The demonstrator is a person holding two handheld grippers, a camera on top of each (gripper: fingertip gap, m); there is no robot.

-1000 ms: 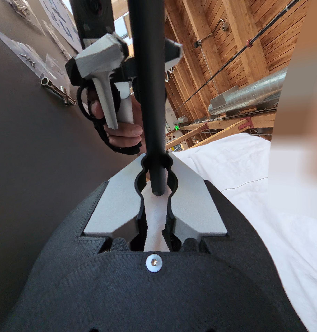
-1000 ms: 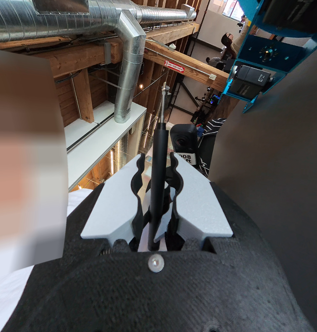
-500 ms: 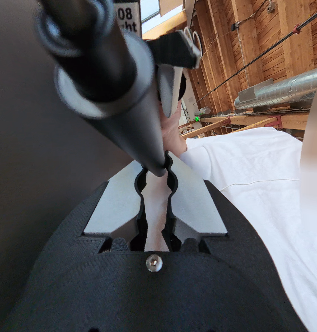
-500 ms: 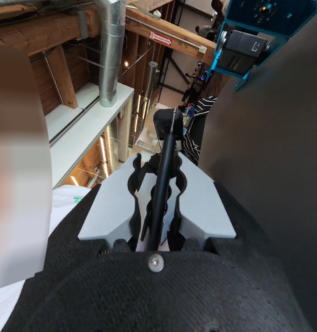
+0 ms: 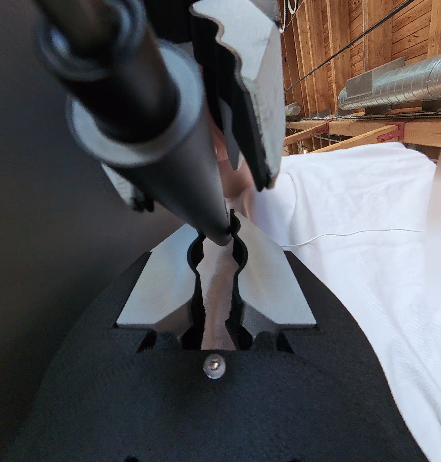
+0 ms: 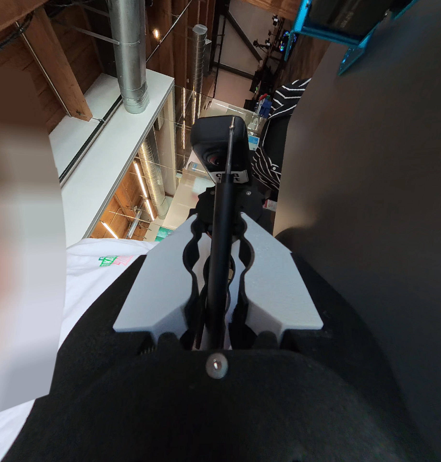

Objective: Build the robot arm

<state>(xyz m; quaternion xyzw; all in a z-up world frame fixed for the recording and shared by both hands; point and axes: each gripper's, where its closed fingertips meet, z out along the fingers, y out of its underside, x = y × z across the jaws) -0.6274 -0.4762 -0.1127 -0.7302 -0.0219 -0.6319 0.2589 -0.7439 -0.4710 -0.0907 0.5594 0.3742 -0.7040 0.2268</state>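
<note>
A black screwdriver-like tool (image 5: 179, 175) with a thin metal shaft (image 6: 230, 145) spans both grippers, which face each other closely. My left gripper (image 5: 217, 225) is shut on the butt end of the handle, right at its fingertips. The handle rises toward the left camera and looks large and blurred. My right gripper (image 6: 218, 216) has the tool (image 6: 219, 250) running lengthwise between its jaws and holds it. The right gripper's fingers (image 5: 254, 100) straddle the handle in the left wrist view. The left gripper's camera (image 6: 214, 142) sits just behind the shaft tip.
A dark tabletop (image 5: 39, 225) fills the left of the left wrist view and the right of the right wrist view (image 6: 364, 225). A person's white shirt (image 5: 339, 250) is close behind. A blue metal frame (image 6: 327, 32) stands on the table. Wooden beams and metal ducts are far off. Across from one pair of fingers to the other is roughly 11 centimeters.
The two grippers have closed in on each other. The tool has pivoted in the left fingertips from upright to leaning at the left camera, and the table items have left the view.
</note>
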